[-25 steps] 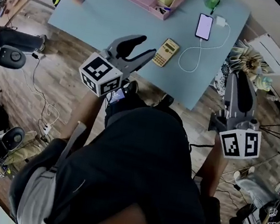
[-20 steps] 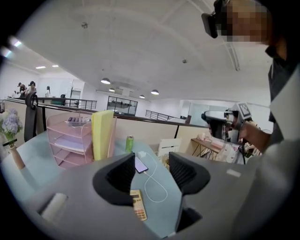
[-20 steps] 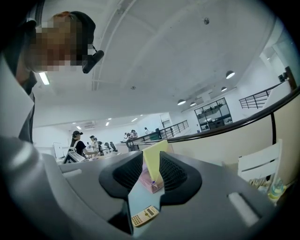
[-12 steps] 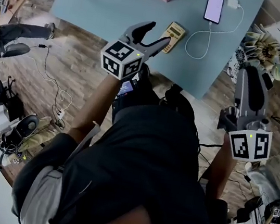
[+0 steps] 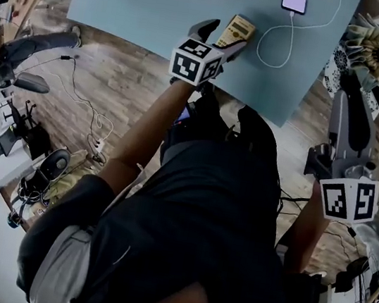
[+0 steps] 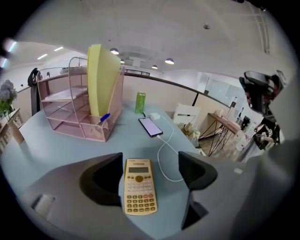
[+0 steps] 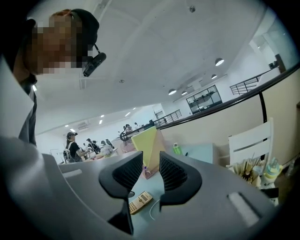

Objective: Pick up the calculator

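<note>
A yellow calculator (image 5: 238,29) lies flat near the front edge of the pale blue table (image 5: 141,4). My left gripper (image 5: 223,40) is down over it and its jaws are opening. In the left gripper view the calculator (image 6: 139,186) lies between the two jaws of that gripper (image 6: 150,176), and the pads stand clear of its sides. My right gripper (image 5: 348,101) hangs off the table's right side over the floor. Its jaws (image 7: 151,171) stand a narrow gap apart with nothing between them. The calculator (image 7: 140,202) shows small below them.
A pink wire organiser (image 6: 79,115) holding a yellow folder stands at the back of the table. A phone (image 6: 151,126) on a white cable (image 6: 164,157) lies right of the calculator, with a green can (image 6: 140,102) behind. A white chair (image 7: 253,140) stands at the right.
My left gripper has gone forward and down from the table's edge to the calculator, and its jaws have spread wide. The right gripper has sunk a little.
</note>
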A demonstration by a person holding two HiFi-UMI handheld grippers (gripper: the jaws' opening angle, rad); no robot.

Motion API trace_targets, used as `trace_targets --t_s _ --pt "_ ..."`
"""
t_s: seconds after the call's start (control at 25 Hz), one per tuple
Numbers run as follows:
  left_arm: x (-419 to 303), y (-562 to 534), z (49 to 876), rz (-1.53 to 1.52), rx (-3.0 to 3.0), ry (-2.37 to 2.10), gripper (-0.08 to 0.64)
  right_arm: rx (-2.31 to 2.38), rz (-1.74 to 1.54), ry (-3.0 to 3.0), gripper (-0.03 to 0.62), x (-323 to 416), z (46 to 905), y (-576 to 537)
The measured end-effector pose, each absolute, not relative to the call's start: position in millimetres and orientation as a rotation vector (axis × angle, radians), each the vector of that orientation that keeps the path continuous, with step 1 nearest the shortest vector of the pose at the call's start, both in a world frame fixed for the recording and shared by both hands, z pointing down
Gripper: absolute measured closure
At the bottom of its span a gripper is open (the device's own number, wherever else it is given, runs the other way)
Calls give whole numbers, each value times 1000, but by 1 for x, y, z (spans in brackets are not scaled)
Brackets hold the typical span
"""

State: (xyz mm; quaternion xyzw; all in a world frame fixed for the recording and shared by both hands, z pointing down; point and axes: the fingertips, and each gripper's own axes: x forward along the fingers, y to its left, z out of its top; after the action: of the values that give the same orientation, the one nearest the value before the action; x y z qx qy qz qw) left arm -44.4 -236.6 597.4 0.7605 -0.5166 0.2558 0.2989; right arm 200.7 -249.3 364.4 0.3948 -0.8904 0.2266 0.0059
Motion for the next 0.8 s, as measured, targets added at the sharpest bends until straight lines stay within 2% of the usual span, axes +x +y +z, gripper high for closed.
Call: trace_targets --t_s 0.8 --pt "-45 -255 709 1002 1830 -1349 118 1287 820 -2707 499 219 398 -253"
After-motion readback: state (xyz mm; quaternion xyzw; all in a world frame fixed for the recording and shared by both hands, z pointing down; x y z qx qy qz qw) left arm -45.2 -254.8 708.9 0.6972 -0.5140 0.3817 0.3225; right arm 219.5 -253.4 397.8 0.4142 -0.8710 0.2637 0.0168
